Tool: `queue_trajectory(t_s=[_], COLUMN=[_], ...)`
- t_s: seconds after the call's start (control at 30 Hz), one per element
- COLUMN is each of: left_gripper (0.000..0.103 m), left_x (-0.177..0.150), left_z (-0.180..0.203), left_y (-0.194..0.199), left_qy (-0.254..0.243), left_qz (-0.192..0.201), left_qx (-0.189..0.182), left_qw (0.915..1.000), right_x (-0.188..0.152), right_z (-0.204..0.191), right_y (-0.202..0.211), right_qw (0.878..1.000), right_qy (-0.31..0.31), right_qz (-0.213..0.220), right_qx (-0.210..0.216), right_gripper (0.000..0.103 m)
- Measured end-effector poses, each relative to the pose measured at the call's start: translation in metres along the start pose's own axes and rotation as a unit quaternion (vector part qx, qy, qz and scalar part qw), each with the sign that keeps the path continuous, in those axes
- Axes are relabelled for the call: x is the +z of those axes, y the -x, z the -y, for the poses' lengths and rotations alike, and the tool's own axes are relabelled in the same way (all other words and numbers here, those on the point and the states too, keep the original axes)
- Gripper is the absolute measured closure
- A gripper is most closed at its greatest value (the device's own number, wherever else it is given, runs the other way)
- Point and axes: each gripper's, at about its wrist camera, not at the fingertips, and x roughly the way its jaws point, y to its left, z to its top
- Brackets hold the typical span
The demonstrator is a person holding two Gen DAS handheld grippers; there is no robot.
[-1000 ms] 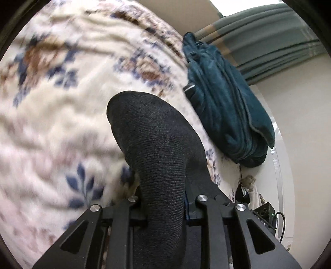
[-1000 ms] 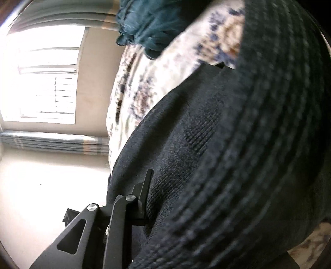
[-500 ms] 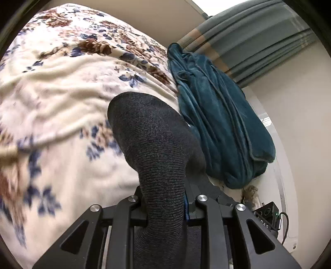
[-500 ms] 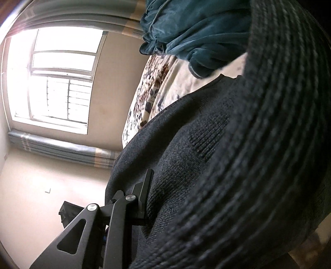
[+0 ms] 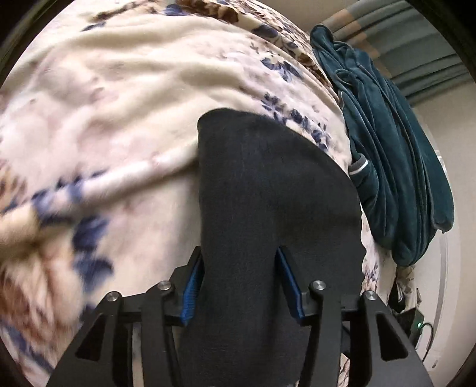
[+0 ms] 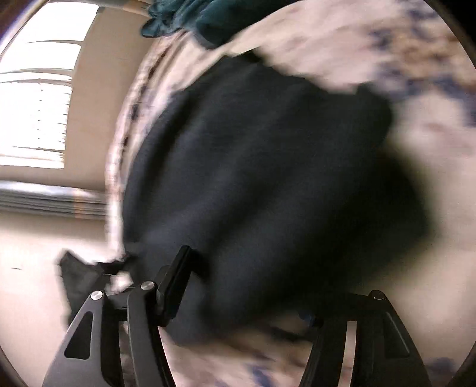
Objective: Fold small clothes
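Observation:
A dark grey knit sock (image 5: 267,190) lies on the floral blanket (image 5: 119,125) and runs back between the fingers of my left gripper (image 5: 241,268). The left jaws stand partly apart around it, blue pads showing on both sides. In the right wrist view the sock (image 6: 267,166) is blurred and spread on the blanket (image 6: 342,50). My right gripper (image 6: 247,285) has its jaws wide apart with the sock's near end between them; its right fingertip is hidden behind the sock.
A teal velour garment (image 5: 395,154) lies bunched at the blanket's right edge, also at the top of the right wrist view (image 6: 190,15). Striped curtains (image 5: 416,53), a bright window (image 6: 35,98) and a beige wall lie beyond the bed.
The sock has gone from lifted and draped over the grippers to lying flat on the blanket. Both grippers have opened; the right one has drawn back from the sock. The views are motion-blurred.

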Motion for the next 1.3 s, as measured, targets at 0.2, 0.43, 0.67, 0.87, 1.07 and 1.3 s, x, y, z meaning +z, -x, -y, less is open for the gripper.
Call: queue_trajectory(t_s=[0.2,0.43,0.67,0.87,1.07,1.3], left_gripper=[0.021,0.012,0.012,0.012,0.012,0.012], left_x=[-0.036,-0.084,-0.113,-0.14,-0.179,-0.223], left_z=[0.035,0.085,0.135,0.184,0.236,0.28], left_y=[0.028,0.072,0.133,0.191,0.26,0.344], left_qy=[-0.051,-0.084,-0.082,-0.098,-0.122,-0.12], left_qz=[0.028,0.072,0.114,0.137,0.166,0.192], left_qx=[0.139,0.25,0.26,0.26,0.256,0.241], left_qw=[0.9886,0.962,0.9555,0.9508,0.9444,0.9439], right_x=[0.015,0.018,-0.013,-0.036,-0.071,-0.114], right_z=[0.015,-0.088,-0.118,-0.148,-0.176,-0.206], right_y=[0.06,0.133,0.221,0.3,0.388,0.504], right_qw=[0.992,0.932,0.907,0.899,0.892,0.888], right_qy=[0.076,0.257,0.316,0.337,0.358,0.369], right_qz=[-0.002,0.068,0.093,0.12,0.149,0.183], right_qx=[-0.1,-0.245,-0.264,-0.251,-0.233,-0.207], right_gripper=[0.024,0.0,0.0,0.0,0.0,0.0])
